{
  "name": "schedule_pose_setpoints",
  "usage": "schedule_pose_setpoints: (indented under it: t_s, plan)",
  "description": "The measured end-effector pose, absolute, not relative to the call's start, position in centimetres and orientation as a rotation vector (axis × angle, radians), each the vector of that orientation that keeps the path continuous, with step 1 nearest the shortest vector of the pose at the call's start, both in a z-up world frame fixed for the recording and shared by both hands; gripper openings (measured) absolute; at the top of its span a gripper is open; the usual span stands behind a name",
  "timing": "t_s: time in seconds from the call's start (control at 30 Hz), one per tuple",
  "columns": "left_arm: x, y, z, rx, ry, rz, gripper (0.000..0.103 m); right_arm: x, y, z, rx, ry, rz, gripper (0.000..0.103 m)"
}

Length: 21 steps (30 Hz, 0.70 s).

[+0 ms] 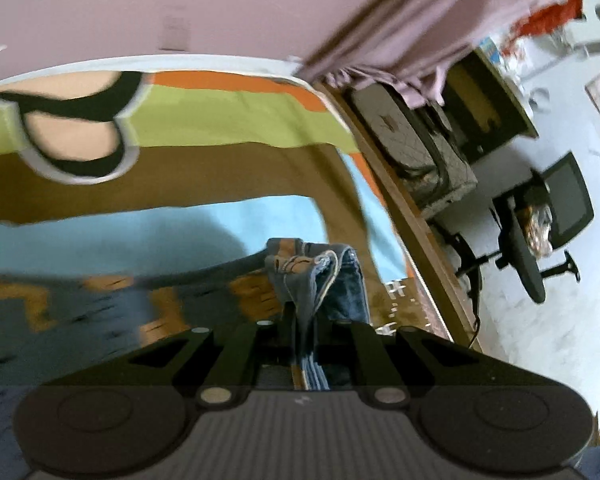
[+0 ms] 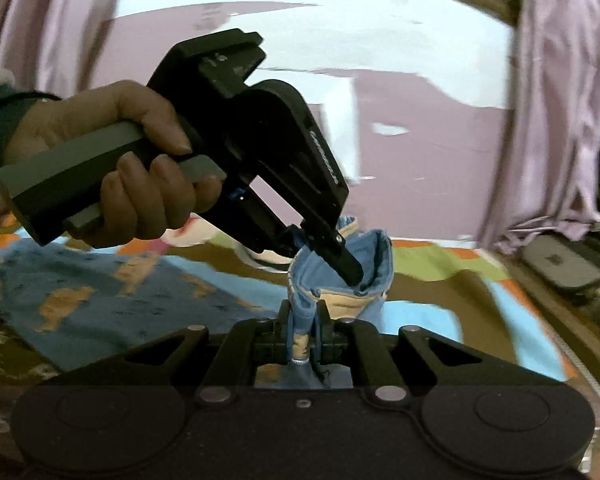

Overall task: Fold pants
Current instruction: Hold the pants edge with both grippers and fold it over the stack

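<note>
The pants are blue jeans with orange-brown patches. In the left wrist view my left gripper (image 1: 302, 312) is shut on a bunched edge of the pants (image 1: 312, 276); the rest trails blurred to the left over the bed. In the right wrist view my right gripper (image 2: 302, 314) is shut on the pants' waistband (image 2: 340, 296), showing light blue inside cloth. My left gripper (image 2: 350, 270), held by a hand, pinches the same bunch just above and beyond it. The pants' body (image 2: 112, 300) hangs down to the left onto the bed.
A bedsheet (image 1: 204, 120) in green, brown, orange and light blue covers the bed. A wooden bed edge (image 1: 416, 224), a grey bag (image 1: 420, 152) and an office chair (image 1: 548, 220) stand to the right. Pink curtains (image 2: 556, 100) hang at the wall.
</note>
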State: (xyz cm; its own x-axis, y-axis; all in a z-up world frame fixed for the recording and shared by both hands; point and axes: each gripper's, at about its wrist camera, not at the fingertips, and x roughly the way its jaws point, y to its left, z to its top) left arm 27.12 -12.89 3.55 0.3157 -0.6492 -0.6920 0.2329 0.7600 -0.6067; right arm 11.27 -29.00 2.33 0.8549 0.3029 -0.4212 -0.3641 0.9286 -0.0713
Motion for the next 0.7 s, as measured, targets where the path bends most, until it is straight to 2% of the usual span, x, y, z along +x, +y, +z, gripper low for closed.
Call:
schedule_pose_setpoints:
  t_s: [0.27, 0.33, 0.37, 0.4, 0.43, 0.47, 0.53, 0.6, 0.7]
  plan:
    - [24.9, -4.2, -1.1, -0.510, 1.115, -0.531, 0.008, 11.0, -21.5, -0.1, -0.223, 0.522, 0.484, 0.010]
    - [24.7, -3.1, -2.4, -0.535, 1.114, -0.505, 0.013, 11.3, -20.5, -1.1, -0.231, 0.554, 0.502, 0.015]
    - [24.7, -2.5, -3.0, -0.559, 1.113, -0.491, 0.022, 11.2, -20.3, -1.7, -0.232, 0.568, 0.510, 0.017]
    - [24.7, -1.9, -3.5, -0.586, 1.110, -0.476, 0.036, 11.1, -20.2, -2.1, -0.233, 0.577, 0.519, 0.022]
    - [24.8, -1.4, -3.8, -0.612, 1.105, -0.461, 0.042, 10.8, -20.2, -2.3, -0.206, 0.584, 0.500, 0.024]
    - [24.7, -0.9, -4.1, -0.638, 1.099, -0.456, 0.048, 10.5, -20.2, -2.5, -0.208, 0.583, 0.506, 0.025]
    - [24.8, -0.6, -4.5, -0.679, 1.094, -0.466, 0.055, 9.8, -20.3, -2.5, -0.227, 0.564, 0.503, 0.040]
    - [24.7, -0.6, -4.5, -0.690, 1.086, -0.474, 0.071, 9.5, -20.7, -2.3, -0.240, 0.539, 0.501, 0.050]
    - [24.6, -1.4, -4.2, -0.671, 1.092, -0.478, 0.081, 9.2, -21.2, -2.4, -0.234, 0.527, 0.510, 0.058]
